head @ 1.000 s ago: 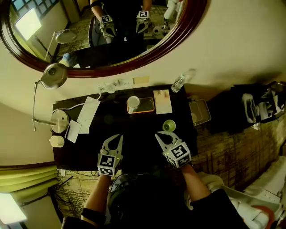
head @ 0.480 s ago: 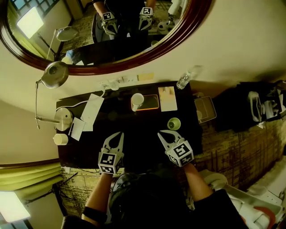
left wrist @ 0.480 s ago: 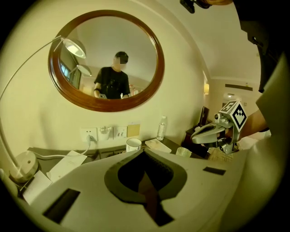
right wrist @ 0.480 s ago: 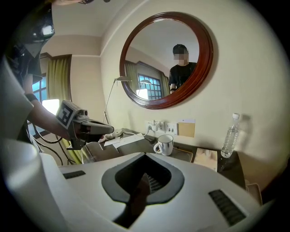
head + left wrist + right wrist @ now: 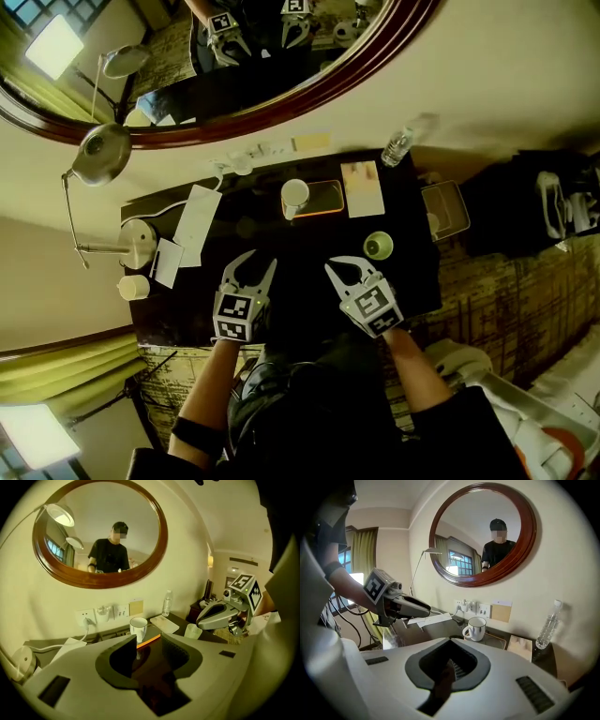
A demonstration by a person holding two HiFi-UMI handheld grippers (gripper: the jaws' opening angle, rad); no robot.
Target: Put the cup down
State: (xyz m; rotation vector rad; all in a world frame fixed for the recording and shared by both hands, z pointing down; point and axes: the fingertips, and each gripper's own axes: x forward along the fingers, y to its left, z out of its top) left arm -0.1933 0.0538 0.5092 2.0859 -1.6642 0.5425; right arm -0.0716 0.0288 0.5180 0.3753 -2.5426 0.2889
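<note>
A white mug (image 5: 294,195) stands upright on an orange-edged tray (image 5: 323,199) at the back of the dark table (image 5: 281,300). It also shows in the left gripper view as the mug (image 5: 138,628) and in the right gripper view as the mug (image 5: 476,628). A small green cup (image 5: 379,246) sits on the table right of centre, close to my right gripper (image 5: 339,268), which is shut and empty. My left gripper (image 5: 255,264) has just been opening, with nothing between its fingers (image 5: 125,649). Both grippers hover over the near half of the table, well short of the mug.
A water bottle (image 5: 397,147) and a booklet (image 5: 363,187) lie at the back right. Papers (image 5: 197,223), a lamp base (image 5: 139,239) and a small pale jar (image 5: 134,286) occupy the left side. A big oval mirror (image 5: 216,66) hangs behind; a small tray (image 5: 444,211) sits at the table's right end.
Both grippers have moved forward over the table toward the mug. The left jaws have parted from shut to a small gap. The right jaws stay shut.
</note>
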